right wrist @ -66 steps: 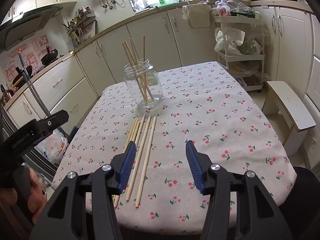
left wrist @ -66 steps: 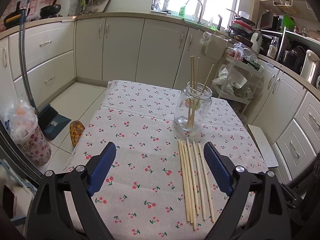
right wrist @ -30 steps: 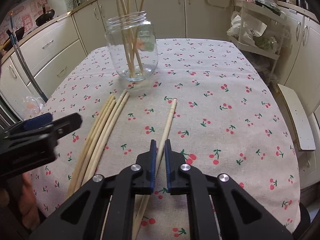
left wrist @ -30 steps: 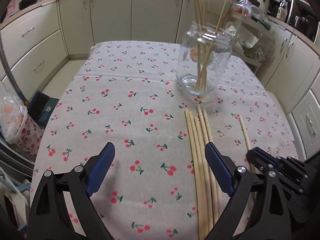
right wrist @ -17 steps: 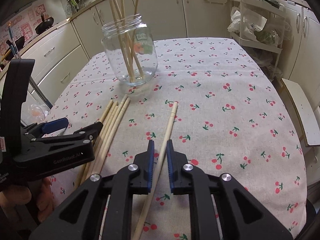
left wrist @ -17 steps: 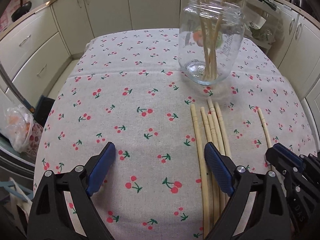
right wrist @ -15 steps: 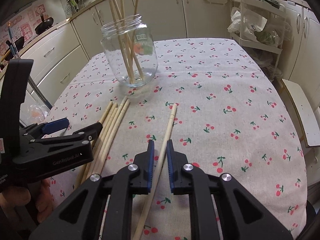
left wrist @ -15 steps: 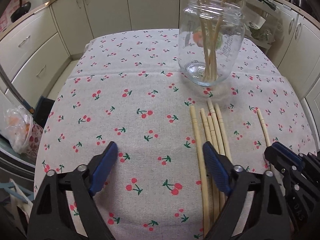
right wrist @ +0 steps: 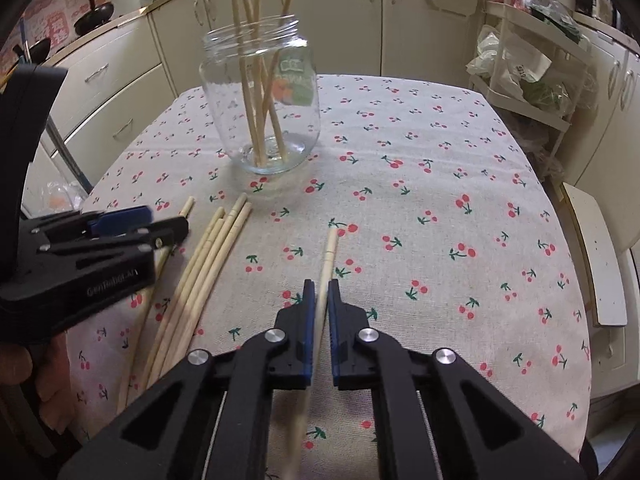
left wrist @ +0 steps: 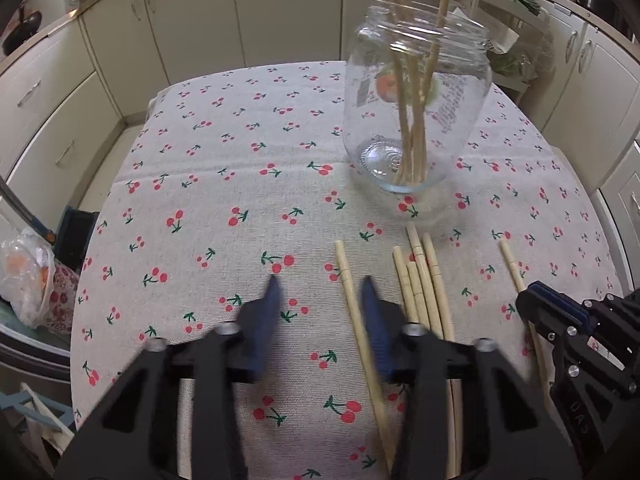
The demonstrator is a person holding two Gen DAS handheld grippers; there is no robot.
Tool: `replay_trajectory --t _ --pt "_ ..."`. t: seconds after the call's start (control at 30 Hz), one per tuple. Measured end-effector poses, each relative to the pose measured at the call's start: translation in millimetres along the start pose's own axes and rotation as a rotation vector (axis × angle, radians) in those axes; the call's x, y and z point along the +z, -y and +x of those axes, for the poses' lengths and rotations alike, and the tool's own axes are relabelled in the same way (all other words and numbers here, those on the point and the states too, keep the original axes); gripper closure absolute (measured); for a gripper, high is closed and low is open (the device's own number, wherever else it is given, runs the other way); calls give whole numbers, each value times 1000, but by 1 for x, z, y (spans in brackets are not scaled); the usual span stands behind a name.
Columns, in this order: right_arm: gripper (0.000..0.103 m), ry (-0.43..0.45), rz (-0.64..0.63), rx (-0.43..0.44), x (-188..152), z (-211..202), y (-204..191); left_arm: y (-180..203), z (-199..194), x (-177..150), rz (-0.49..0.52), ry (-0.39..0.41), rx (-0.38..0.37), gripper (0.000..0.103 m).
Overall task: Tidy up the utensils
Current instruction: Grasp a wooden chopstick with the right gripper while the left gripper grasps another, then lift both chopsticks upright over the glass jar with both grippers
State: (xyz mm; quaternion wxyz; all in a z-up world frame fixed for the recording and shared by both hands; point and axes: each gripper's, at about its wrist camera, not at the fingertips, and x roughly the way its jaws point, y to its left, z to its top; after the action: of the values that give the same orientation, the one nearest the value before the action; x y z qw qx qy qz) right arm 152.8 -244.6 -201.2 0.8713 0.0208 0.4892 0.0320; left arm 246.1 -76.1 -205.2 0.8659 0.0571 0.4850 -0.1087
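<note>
A clear glass jar (left wrist: pixel 416 120) holding several wooden chopsticks stands on the cherry-print tablecloth (left wrist: pixel 224 184); it also shows in the right wrist view (right wrist: pixel 262 100). Several loose chopsticks (left wrist: pixel 420 284) lie side by side in front of it. My left gripper (left wrist: pixel 320 292) is half closed around a separate chopstick (left wrist: pixel 352 300), its jaws still apart from it. My right gripper (right wrist: pixel 319 292) is shut on a single chopstick (right wrist: pixel 328 256) that points toward the jar. The right gripper shows at the right edge of the left wrist view (left wrist: pixel 560 320).
Cream kitchen cabinets (left wrist: pixel 200 24) run behind the table. A white rack with bags (right wrist: pixel 524 76) stands at the right, and a white stool (right wrist: pixel 600 248) by the table's right edge. A plastic bag (left wrist: pixel 28 276) sits on the floor at the left.
My left gripper's jaws have closed much narrower and moved forward around the leftmost chopstick. My right gripper stays shut on its chopstick.
</note>
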Motion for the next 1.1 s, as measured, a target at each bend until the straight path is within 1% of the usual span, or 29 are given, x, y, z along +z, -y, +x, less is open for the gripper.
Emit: replay_trajectory --t 0.07,0.17,0.23,0.3,0.37,0.43,0.47,0.5,0.53,0.57,0.67,0.83,0.93,1.1 --pt "96 -9 -9 2 0 -1 0 -2 -1 1 5 -12 -16 82" --pt "96 -21 -7 -3 1 0 1 -2 -1 2 20 -26 -16 82" --pt "96 -22 -11 -12 2 0 2 -1 -1 2 20 -25 -15 79" --pt "95 -22 -21 -17 3 2 1 3 -1 1 30 -18 -7 72" --pt "95 -18 -37 -24 3 2 -1 7 0 0 37 -3 11 71" --pt "95 -10 -42 -25 2 3 -2 8 -1 -2 30 11 13 72" --pt "95 -5 -45 -24 2 3 -2 9 -2 -3 32 14 6 79" --pt "96 -2 -47 -22 1 3 -2 10 -2 -3 39 16 -1 94" --pt "97 0 -43 -19 1 3 -1 11 -3 -4 44 13 -9 96" --pt "97 -2 -31 -9 1 2 0 11 -3 -4 47 11 -12 98" --pt "97 4 22 33 1 -1 5 12 -10 -6 52 24 -19 98" --pt "97 55 115 112 2 -19 12 10 -29 -10 38 71 -29 98" --pt "97 94 155 146 2 -32 14 10 -43 -9 33 107 -37 98" --pt "97 172 229 219 1 -51 20 4 -71 0 -3 195 -79 98"
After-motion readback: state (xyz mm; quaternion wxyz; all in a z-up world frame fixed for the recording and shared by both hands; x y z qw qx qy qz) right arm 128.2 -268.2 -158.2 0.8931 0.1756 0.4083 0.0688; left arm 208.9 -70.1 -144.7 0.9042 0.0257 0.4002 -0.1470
